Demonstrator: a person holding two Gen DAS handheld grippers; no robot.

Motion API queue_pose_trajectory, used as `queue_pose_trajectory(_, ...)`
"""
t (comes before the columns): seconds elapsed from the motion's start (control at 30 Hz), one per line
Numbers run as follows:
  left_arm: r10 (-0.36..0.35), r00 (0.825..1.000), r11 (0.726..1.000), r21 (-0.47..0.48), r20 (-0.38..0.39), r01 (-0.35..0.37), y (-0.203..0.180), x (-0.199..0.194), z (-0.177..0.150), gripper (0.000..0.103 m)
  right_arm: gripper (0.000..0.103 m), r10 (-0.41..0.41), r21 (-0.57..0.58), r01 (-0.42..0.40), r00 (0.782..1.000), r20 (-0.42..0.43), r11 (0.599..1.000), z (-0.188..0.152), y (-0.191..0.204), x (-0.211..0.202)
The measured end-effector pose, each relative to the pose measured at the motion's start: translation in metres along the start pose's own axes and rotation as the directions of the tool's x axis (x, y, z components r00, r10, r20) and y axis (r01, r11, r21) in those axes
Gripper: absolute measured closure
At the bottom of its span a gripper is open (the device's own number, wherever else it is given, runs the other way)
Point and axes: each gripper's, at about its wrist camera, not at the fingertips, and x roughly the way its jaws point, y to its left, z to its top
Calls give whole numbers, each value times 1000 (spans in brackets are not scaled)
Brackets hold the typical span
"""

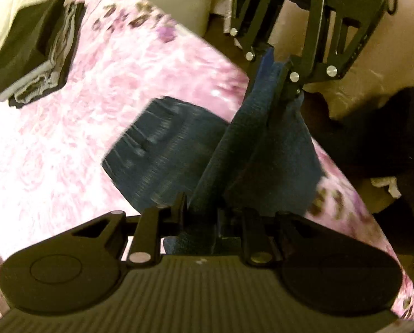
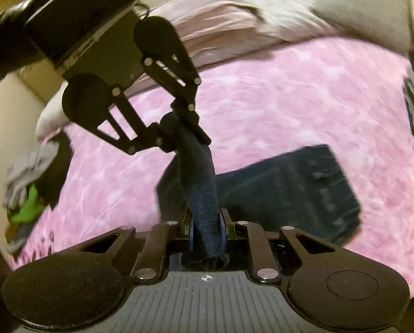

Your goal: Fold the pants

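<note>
Dark blue pants [image 1: 162, 149] lie partly on the pink blanket, and one end is lifted into a taut band between both grippers. At the bottom of the left wrist view my left gripper [image 1: 201, 211] is shut on that raised fabric. Opposite it, at the upper right, my right gripper [image 1: 281, 83] is shut on the same band's far end. In the right wrist view my right gripper [image 2: 207, 222] pinches the cloth, the left gripper [image 2: 179, 130] holds it higher up, and the flat part of the pants [image 2: 290, 183] lies to the right.
A fuzzy pink blanket [image 1: 68, 144] covers the bed. A stack of folded black and grey clothes [image 1: 32, 52] sits at its far left corner. A loose pile of grey and green clothes [image 2: 29, 183] lies at the left edge. Pillows [image 2: 262, 14] line the back.
</note>
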Motion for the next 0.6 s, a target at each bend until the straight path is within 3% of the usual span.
queue_pose_trajectory(0.1, -26, 999, 999, -24, -29, 25, 49, 45, 16, 79, 90, 29, 130, -29, 1000, 3, 991, 9, -78, 13)
queue_pose_trajectory(0.13, -21, 999, 999, -47, -36, 20, 64, 61, 18, 73, 90, 35, 171, -35, 999, 4, 985, 10, -100, 17)
queue_pose_trajectory(0.2, -10, 999, 992, -128, -34, 6, 94, 88, 16, 72, 89, 45, 263, -42, 999, -4, 964, 6, -146, 40)
queue_pose_trajectory(0.27, 7, 999, 973, -229, -38, -16, 118, 106, 6, 77, 89, 38, 343, -31, 999, -15, 939, -3, -183, 61)
queue_pose_trajectory(0.37, 14, 1000, 936, -352, -18, -19, 132, 107, -21, 75, 85, 41, 459, -38, 999, 3, 888, -21, -220, 77)
queue_pose_trajectory(0.47, -8, 998, 846, -532, 70, 44, 140, 98, -48, 70, 78, 61, 537, -88, 996, 68, 839, -35, -229, 70)
queue_pose_trajectory(0.5, -20, 993, 801, -592, 114, 84, 142, 98, -56, 70, 76, 53, 559, -90, 995, 82, 824, -38, -228, 65)
queue_pose_trajectory(0.6, -45, 977, 703, -689, 208, 179, 145, 104, -62, 70, 77, 3, 620, -71, 994, 110, 782, -47, -221, 50)
